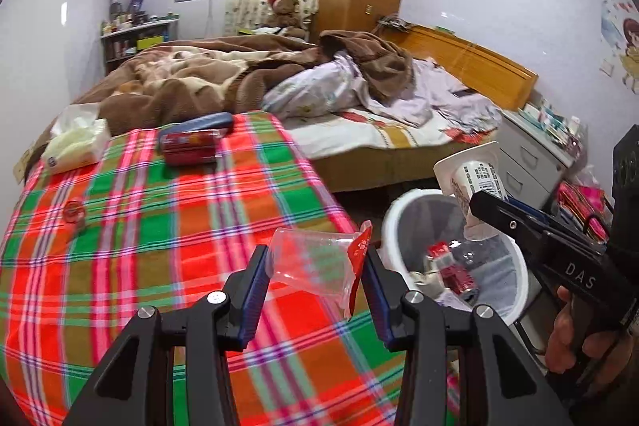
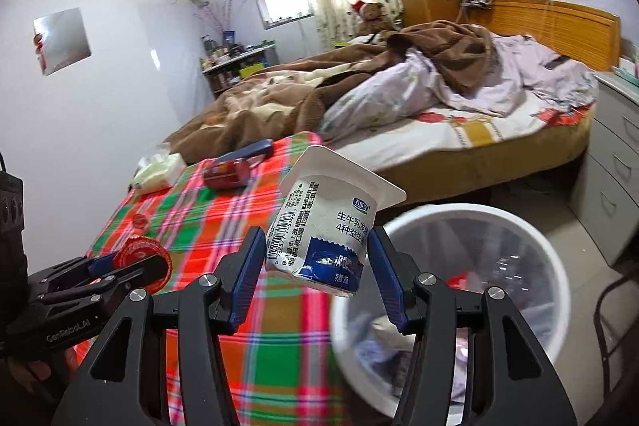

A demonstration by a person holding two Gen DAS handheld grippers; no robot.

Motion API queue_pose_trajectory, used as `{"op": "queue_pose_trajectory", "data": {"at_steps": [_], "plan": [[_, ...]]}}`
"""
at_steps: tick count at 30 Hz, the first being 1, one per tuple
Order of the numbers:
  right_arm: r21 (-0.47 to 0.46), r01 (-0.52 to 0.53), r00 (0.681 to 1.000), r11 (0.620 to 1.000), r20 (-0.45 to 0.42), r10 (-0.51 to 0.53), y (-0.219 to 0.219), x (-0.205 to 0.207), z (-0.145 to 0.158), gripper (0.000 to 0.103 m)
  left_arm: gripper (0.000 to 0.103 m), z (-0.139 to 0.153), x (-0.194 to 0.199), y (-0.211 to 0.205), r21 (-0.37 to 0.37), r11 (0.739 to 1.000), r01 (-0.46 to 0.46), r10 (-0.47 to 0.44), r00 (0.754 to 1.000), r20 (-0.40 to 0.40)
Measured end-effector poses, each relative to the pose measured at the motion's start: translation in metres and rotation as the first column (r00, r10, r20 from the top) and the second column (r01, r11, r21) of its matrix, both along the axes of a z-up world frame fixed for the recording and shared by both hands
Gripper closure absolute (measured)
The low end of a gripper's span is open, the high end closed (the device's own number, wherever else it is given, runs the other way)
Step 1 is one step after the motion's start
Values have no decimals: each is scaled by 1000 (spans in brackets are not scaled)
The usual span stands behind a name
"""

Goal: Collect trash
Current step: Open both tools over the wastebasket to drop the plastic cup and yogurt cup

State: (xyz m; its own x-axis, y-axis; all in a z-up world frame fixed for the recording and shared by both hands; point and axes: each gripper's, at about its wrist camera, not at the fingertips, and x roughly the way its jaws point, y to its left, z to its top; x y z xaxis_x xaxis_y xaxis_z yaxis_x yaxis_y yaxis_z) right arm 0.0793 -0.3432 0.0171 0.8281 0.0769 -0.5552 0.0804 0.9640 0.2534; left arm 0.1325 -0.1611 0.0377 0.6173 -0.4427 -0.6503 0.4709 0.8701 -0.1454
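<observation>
The table (image 1: pixel 120 266), under its red and green plaid cloth, fills the lower left of both views, and the white bin (image 2: pixel 459 222) stands on the floor just past the table's right edge, at the lower right of each frame. Trash already lies in its bottom. That bin is what the next move turns on, to my judgement: both carried things have to end above its open mouth before being let go.

The yogurt cup (image 2: pixel 319 238) sits at the centre of the right wrist view, tilted, its wide rim toward the upper part of the frame and its base low. The right gripper (image 2: pixel 315 278) pinches it across the body at a middling width. In the left wrist view this cup hangs over the far rim of the bin, so the right hand is the nearer one.

The clear plastic cup (image 1: pixel 307 258), with a red wrapper (image 1: pixel 357 266) pressed along its right side, lies on its side across the left gripper (image 1: pixel 315 290), mouth toward the frame's left. The jaws are fairly narrow and hold both. Here the bin lies just right of the fingertips, still beside rather than beneath.
</observation>
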Motion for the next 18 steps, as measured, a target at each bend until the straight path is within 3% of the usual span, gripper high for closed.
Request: {"op": "queue_pose_trajectory", "data": {"at_steps": [4, 18], "plan": [[-15, 44, 999, 999, -11, -44, -18, -8, -3, 48, 57, -2, -6, -27, 20, 999, 32, -32, 999, 12], [-52, 155, 978, 987, -132, -160, -76, -23, -35, 48, 57, -31, -16, -118, 42, 981, 190, -187, 980, -64]]}}
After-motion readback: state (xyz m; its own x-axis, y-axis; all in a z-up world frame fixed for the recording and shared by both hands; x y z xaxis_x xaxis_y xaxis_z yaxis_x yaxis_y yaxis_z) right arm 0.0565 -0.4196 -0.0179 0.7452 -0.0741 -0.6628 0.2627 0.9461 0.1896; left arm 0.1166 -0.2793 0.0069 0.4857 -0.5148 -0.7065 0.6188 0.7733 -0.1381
